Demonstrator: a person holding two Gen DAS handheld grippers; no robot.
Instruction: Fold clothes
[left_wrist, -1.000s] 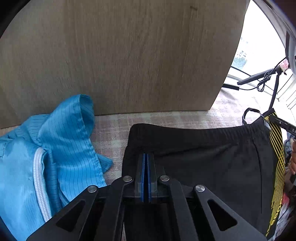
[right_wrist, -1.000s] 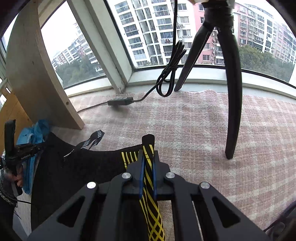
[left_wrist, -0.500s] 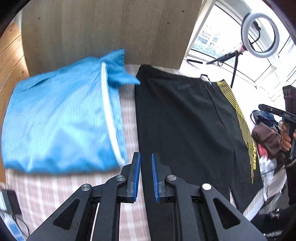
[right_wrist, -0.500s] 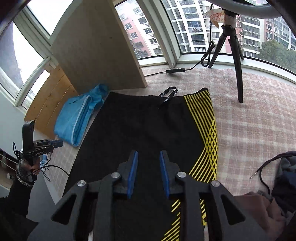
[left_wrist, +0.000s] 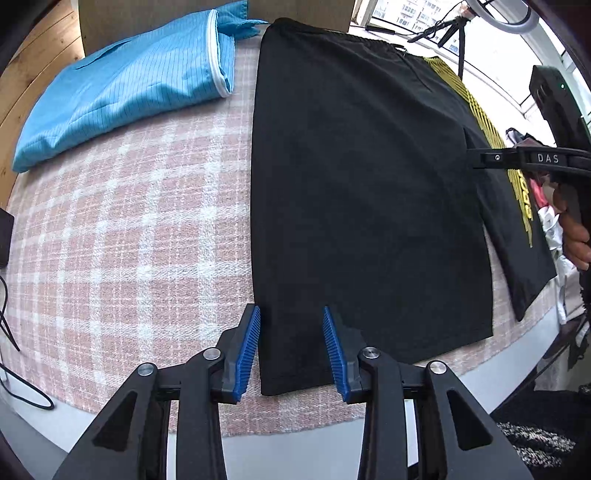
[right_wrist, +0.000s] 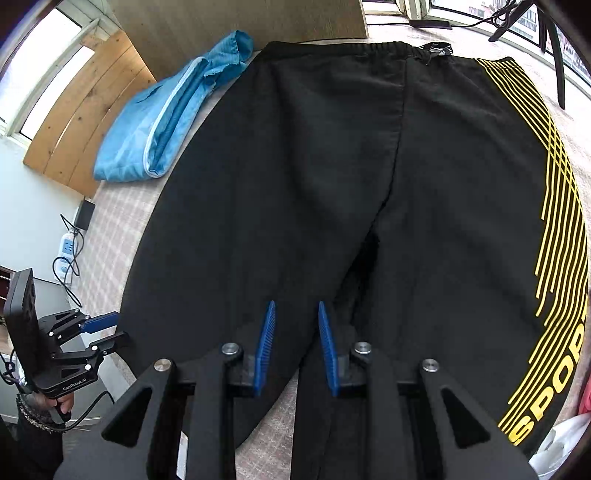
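On the pink checked surface (left_wrist: 122, 221) my black shorts (left_wrist: 362, 192) lie spread flat beside the folded blue garment (left_wrist: 122, 85). Left hand-held gripper (left_wrist: 291, 350) sits over the hem corner, right hand-held gripper (right_wrist: 295, 345) above the legs, both slightly apart, gripping nothing.

Two steep-downward wrist views, shared black shorts (left_wrist: 369, 184)

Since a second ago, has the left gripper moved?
Yes. The left gripper pulled back from the waistband near the wooden board to the black shorts' near hem.
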